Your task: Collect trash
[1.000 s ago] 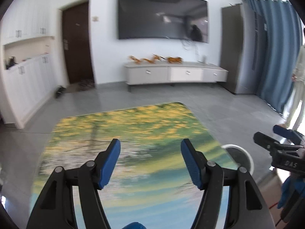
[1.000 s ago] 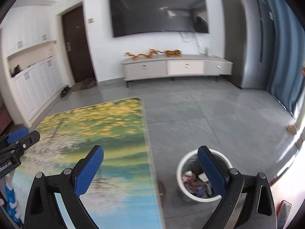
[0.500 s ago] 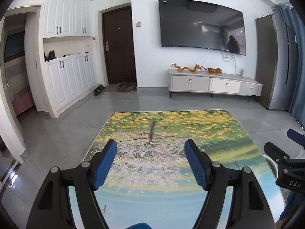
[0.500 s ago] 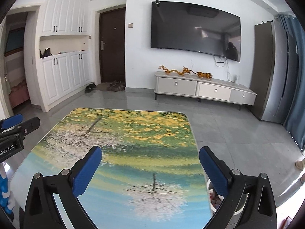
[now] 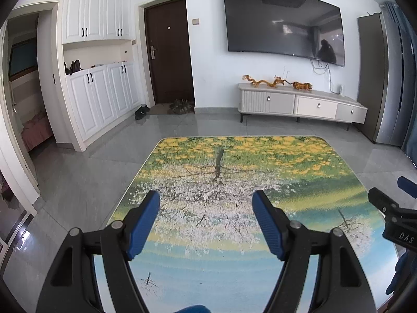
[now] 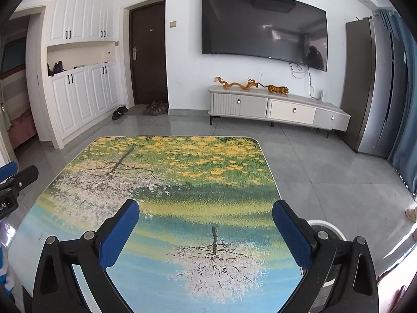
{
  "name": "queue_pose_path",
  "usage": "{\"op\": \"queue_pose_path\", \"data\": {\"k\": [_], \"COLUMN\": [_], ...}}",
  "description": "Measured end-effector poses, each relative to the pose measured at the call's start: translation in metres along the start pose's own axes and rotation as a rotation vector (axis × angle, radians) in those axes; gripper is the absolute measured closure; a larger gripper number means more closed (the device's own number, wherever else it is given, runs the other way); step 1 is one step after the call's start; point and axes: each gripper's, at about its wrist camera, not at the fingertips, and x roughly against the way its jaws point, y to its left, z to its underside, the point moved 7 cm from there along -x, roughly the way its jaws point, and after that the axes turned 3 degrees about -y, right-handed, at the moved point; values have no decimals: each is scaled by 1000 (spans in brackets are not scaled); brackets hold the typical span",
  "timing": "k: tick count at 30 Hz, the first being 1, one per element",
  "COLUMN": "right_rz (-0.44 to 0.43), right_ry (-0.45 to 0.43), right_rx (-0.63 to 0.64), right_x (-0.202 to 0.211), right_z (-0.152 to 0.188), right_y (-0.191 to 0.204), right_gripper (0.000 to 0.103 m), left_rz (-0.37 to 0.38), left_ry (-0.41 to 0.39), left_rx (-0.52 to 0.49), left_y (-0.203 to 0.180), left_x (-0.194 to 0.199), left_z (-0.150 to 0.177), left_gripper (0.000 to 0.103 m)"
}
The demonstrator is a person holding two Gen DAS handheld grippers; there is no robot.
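My left gripper (image 5: 206, 203) is open and empty above a table (image 5: 260, 161) whose top carries a printed tree-and-flower picture. My right gripper (image 6: 206, 212) is open and empty above the same table (image 6: 182, 161), near its right side. A white trash bin (image 6: 329, 230) stands on the floor beside the table's right edge, mostly hidden behind my right finger. The right gripper's body shows at the right edge of the left wrist view (image 5: 396, 214), and the left gripper's body at the left edge of the right wrist view (image 6: 15, 185). No trash shows on the table.
A grey tiled floor (image 6: 325, 161) surrounds the table. A white TV cabinet (image 5: 299, 104) stands against the far wall under a wall TV (image 5: 284, 26). White cupboards (image 5: 99, 96) and a dark door (image 5: 169, 57) are at far left. Blue curtain (image 6: 406, 120) at right.
Both views have swung left, from the bin and the floor back over the table. The bin has slid from the middle of the right wrist view to behind the right finger. Both grippers stay open.
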Motion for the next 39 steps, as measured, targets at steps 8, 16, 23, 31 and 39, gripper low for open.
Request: {"op": "queue_pose_path", "data": {"k": [8,16,23,31,39], "right_rz": [33,63,71,83,106], "right_ry": [5,-30,-39,-40,-41], "right_rx": [-2,30,37,32,27], "right_x": [-7,-1,0,0,2], "right_z": [6,2,2,3,3], "right_y": [-8,-12,-15,-20,-26], "right_gripper": [0,0,0,0,0], "left_rz": [-21,-18,3,21,55], "left_ry": [10,-16,-14,-11,-12], "left_rx": [-10,-24,-24,-38,-41], "left_y": [-1,-9,-15,-24,-32], "left_x": [-9,-6,-5,-7,-7], "left_z": [5,4,4,6,5], "left_gripper": [31,31,31,31,31]}}
